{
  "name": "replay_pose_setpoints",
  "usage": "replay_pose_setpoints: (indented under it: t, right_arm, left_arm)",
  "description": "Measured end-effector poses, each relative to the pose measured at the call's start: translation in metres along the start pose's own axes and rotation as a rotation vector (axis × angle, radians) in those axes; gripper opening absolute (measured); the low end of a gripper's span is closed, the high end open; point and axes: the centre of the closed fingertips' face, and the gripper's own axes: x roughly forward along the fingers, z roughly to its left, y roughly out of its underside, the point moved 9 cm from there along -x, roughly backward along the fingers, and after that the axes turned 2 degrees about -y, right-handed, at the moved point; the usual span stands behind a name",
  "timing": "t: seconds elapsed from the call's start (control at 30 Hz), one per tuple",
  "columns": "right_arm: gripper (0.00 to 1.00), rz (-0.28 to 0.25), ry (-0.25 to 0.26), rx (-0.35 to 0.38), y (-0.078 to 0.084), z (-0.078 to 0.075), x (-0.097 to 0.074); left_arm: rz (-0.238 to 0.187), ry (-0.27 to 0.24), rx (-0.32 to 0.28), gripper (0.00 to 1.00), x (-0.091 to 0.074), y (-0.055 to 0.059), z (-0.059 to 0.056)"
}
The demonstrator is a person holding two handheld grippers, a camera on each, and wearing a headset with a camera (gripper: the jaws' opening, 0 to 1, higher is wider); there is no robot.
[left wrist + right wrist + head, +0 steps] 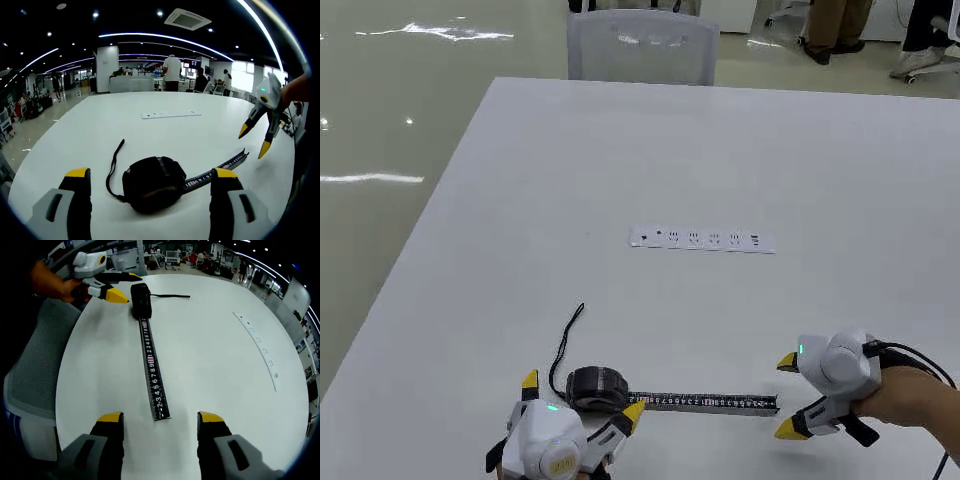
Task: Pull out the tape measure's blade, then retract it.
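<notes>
Both pairs of jaws stand wide and hold nothing. The left gripper [582, 396] has its jaws either side of the case, with a gap on each side. The right gripper [790, 397] has its jaws just short of the blade's free end.

On the white table [720, 150] the blade [150, 365] lies flat, drawn out from the case towards the right gripper. It is likely thin spring steel: light, stiff along its curve, apt to kink and quick to snap back.

The black case [152, 184] looks hard, compact and fairly dense, so it is best pinched across its flat sides. Its strap [112, 165] is limp and gives poor purchase. The end hook [161, 415] is the place to hold the blade while it feeds back.
</notes>
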Motion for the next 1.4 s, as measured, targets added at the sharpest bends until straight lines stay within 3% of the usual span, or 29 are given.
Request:
replay_pose_setpoints:
  t: [0.2, 0.27, 0.47, 0.7, 0.77, 0.83, 1.13, 1.2, 1.4]
  right_arm:
    - [0.52, 0.028, -0.027, -0.002, 0.008, -0.01, 0.015]
    - [0.54, 0.031, -0.033, -0.009, 0.005, -0.01, 0.011]
    - [0.44, 0.049, -0.046, -0.002, 0.007, -0.02, 0.017]
    - [0.32, 0.069, -0.053, -0.022, 0.011, -0.018, 0.025]
    - [0.31, 0.054, -0.057, 0.011, 0.01, -0.018, 0.027]
    - [0.29, 0.076, -0.038, -0.061, 0.011, -0.019, 0.028]
    - [0.21, 0.119, -0.04, -0.114, 0.007, -0.01, 0.033]
    - [0.16, 0.127, -0.051, -0.114, 0.008, -0.011, 0.035]
    - [0.14, 0.113, -0.053, -0.061, 0.009, -0.014, 0.034]
  left_arm:
    - [0.01, 0.003, -0.004, 0.97, 0.005, 0.006, -0.004]
    - [0.014, 0.005, -0.004, 0.97, 0.005, 0.007, -0.004]
    - [0.018, 0.006, -0.019, 0.98, 0.005, 0.01, -0.002]
    - [0.023, -0.006, -0.019, 0.98, 0.004, 0.011, 0.002]
    - [0.023, -0.009, -0.02, 0.98, 0.004, 0.011, 0.003]
    - [0.023, -0.01, -0.017, 0.98, 0.005, 0.012, 0.003]
    - [0.027, -0.01, -0.015, 0.98, 0.007, 0.014, 0.001]
    - [0.029, -0.008, -0.011, 0.98, 0.007, 0.014, 0.0]
    - [0.025, -0.007, -0.014, 0.97, 0.005, 0.011, -0.003]
